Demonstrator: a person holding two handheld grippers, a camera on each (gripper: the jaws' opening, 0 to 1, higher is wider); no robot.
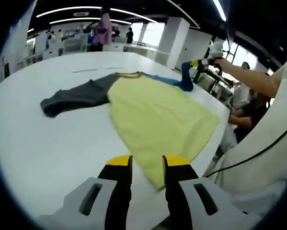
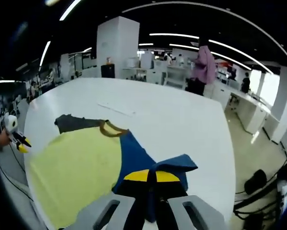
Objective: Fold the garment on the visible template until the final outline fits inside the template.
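The shirt (image 1: 157,115) lies spread on the white tabletop (image 1: 52,148), its yellow body toward the near edge, a grey sleeve (image 1: 74,98) flat out to one side and a blue sleeve (image 2: 174,165) lifted on the other. In the right gripper view the right tongs (image 2: 150,176) are clamped on that blue sleeve, the cloth bunched between the yellow tips and raised off the tabletop; the left gripper view shows the same tongs out at the far side holding the blue cloth up. The left tongs (image 1: 147,162) stand apart with nothing between them, hovering just over the yellow hem near the tabletop's edge. No template outline can be made out under the shirt. The step in hand looks like folding the blue sleeve in over the body. To do it well, I would carry the sleeve low and straight across toward the collar (image 2: 113,128), so the fold line falls along the shoulder seam rather than slanting, and keep the pull gentle so the body does not slide toward the edge. The free left tongs could press the hem to anchor it. Release only once the sleeve lies flat on the yellow, without a twist.
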